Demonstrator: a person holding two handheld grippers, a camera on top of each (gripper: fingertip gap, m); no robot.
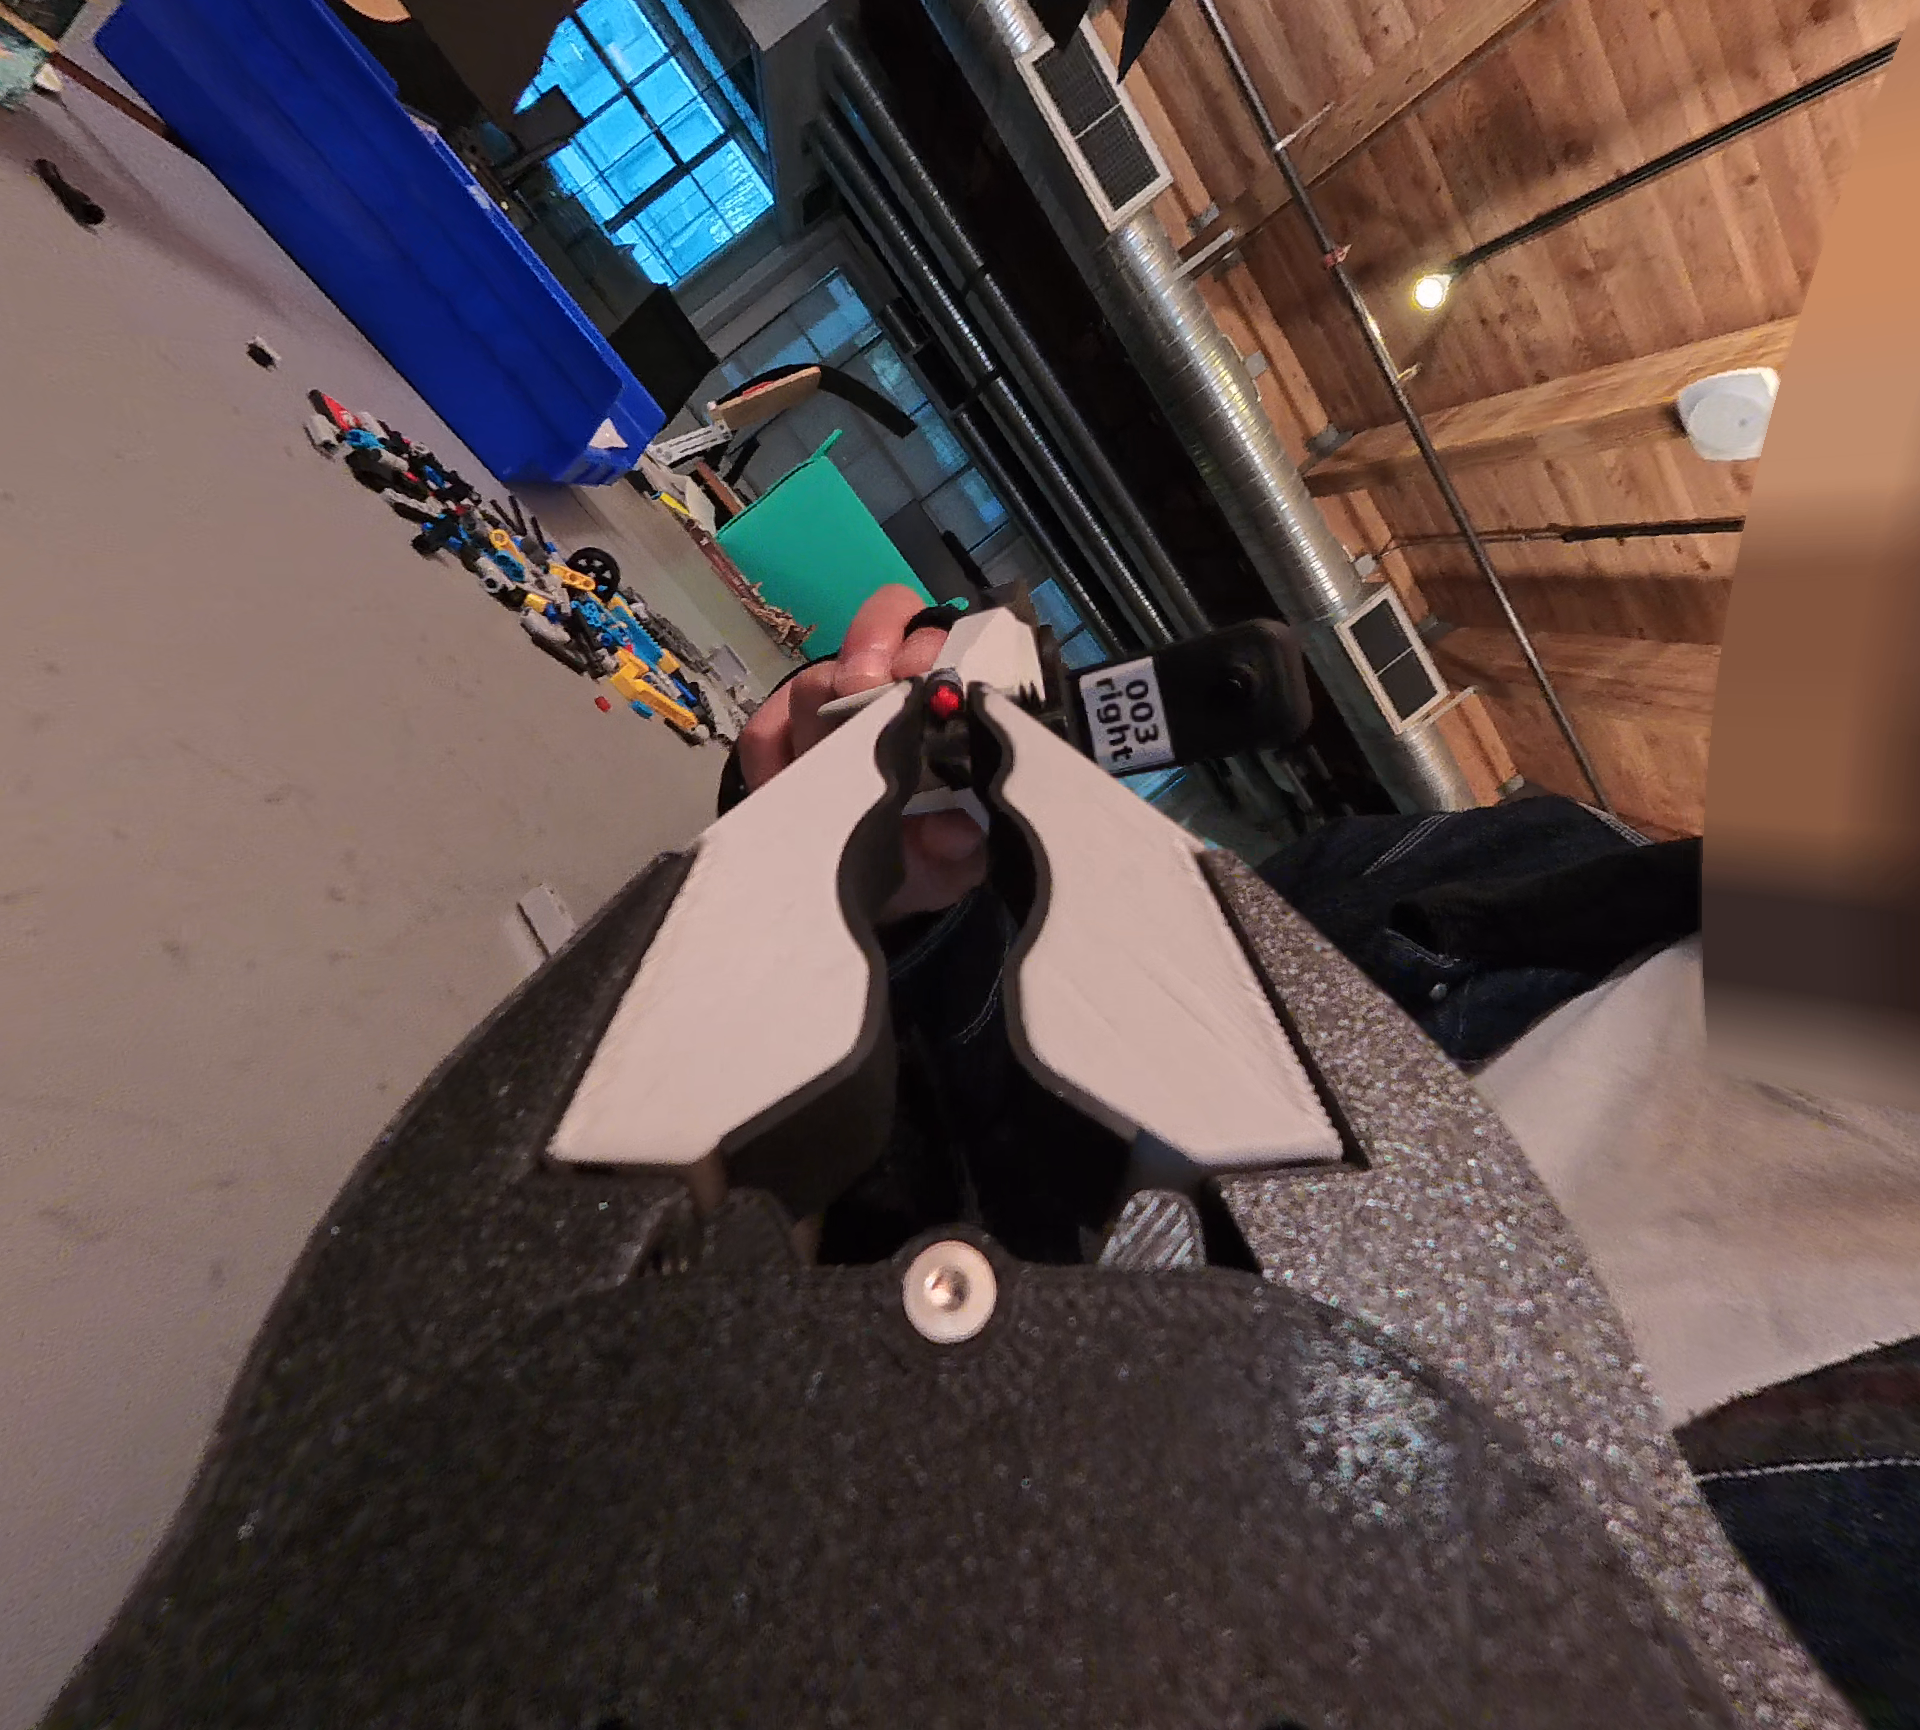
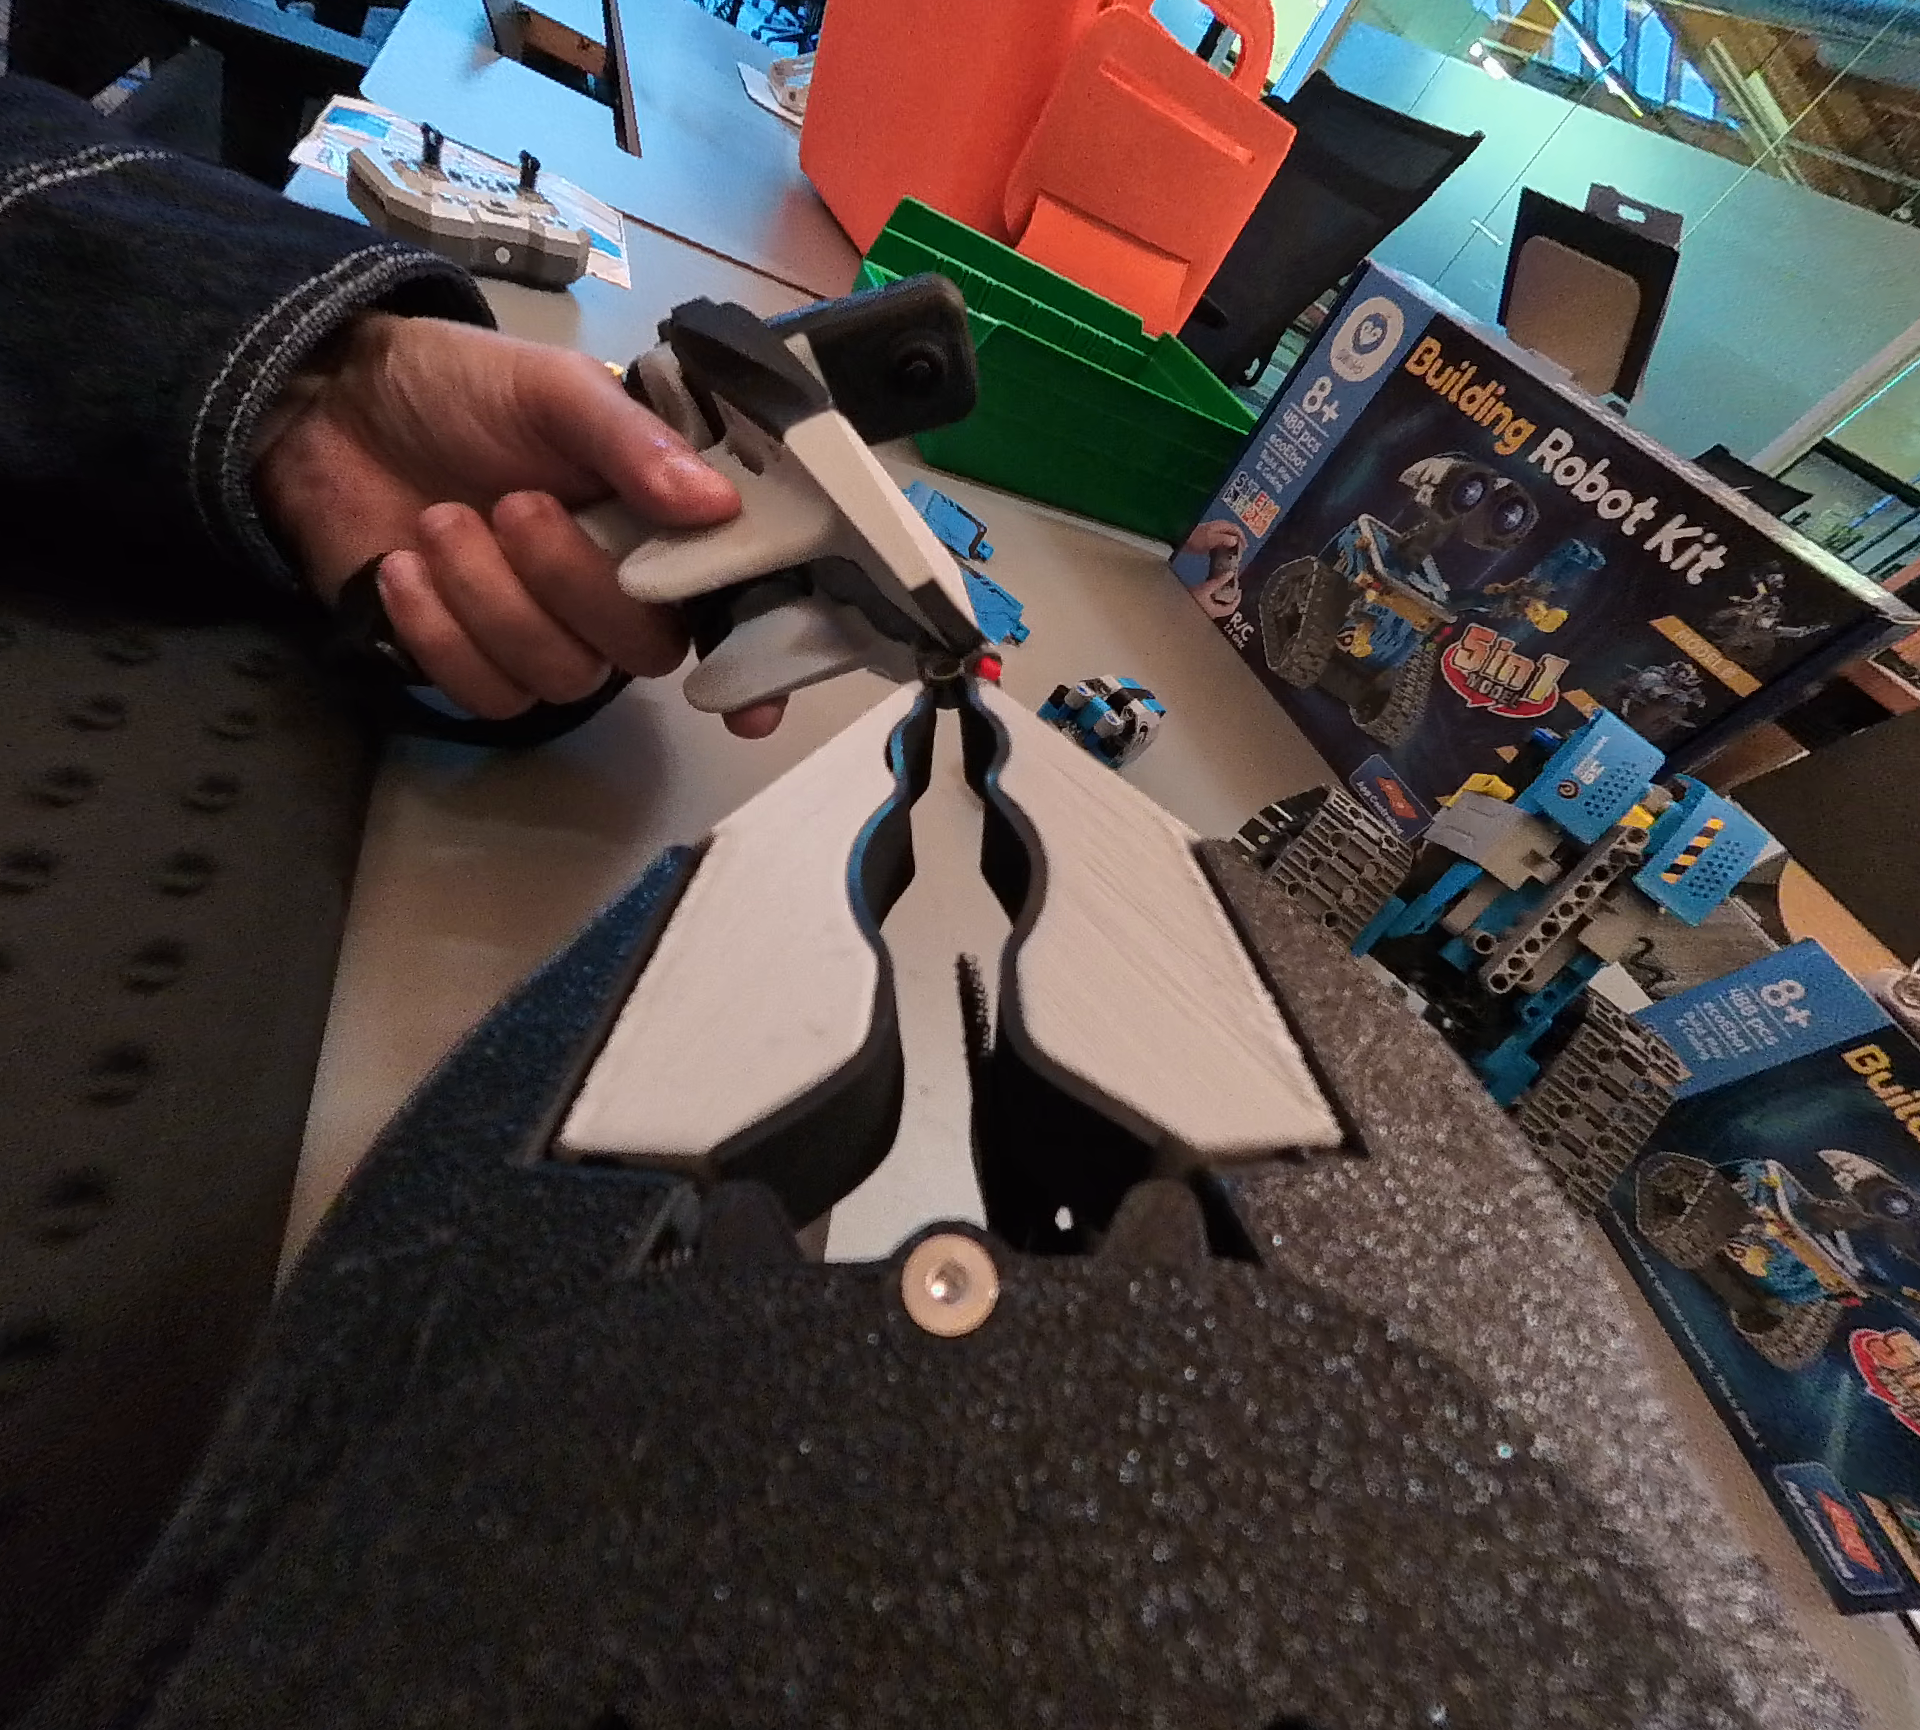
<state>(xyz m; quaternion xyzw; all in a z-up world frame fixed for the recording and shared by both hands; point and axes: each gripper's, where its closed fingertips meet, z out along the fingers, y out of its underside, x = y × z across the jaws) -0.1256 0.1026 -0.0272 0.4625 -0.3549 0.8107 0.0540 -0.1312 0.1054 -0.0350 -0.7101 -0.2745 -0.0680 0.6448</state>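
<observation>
Right wrist view: two tongs [image 2: 951, 693] [image 2: 961, 631] pinch one red-tipped piece [image 2: 982, 668].

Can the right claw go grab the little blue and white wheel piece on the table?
Probably not right now. The right claw is pinched together with the left claw on a small red-tipped piece. The blue and white wheel piece lies close beyond, nothing blocking it.
</observation>
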